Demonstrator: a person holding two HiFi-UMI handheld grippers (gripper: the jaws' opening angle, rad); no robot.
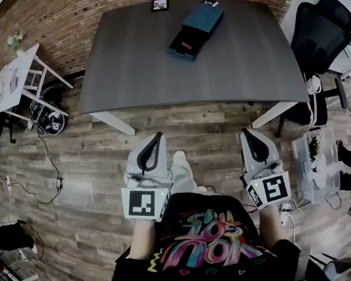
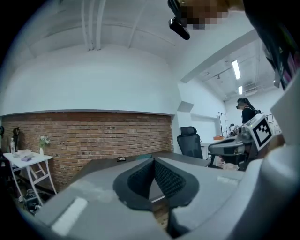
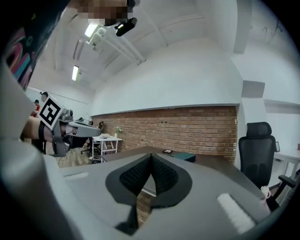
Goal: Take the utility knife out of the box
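Observation:
A dark teal box (image 1: 196, 30) lies on the far part of a dark grey table (image 1: 136, 66), with its drawer slid out toward me; something red (image 1: 185, 44) shows in the drawer. Whether that is the utility knife I cannot tell. My left gripper (image 1: 158, 136) and right gripper (image 1: 247, 132) hang side by side over the wooden floor, well short of the table's near edge. Both are shut with nothing between the jaws. In the right gripper view the box (image 3: 183, 157) appears small on the tabletop, beyond the shut jaw tips (image 3: 151, 157). The left gripper (image 2: 153, 160) points at the table too.
A small dark framed card (image 1: 160, 5) lies at the table's far edge. A black office chair (image 1: 320, 31) stands to the right, a white side table (image 1: 16, 78) to the left. A clear plastic bin (image 1: 315, 162) sits on the floor at my right. A brick wall (image 1: 118, 5) runs behind.

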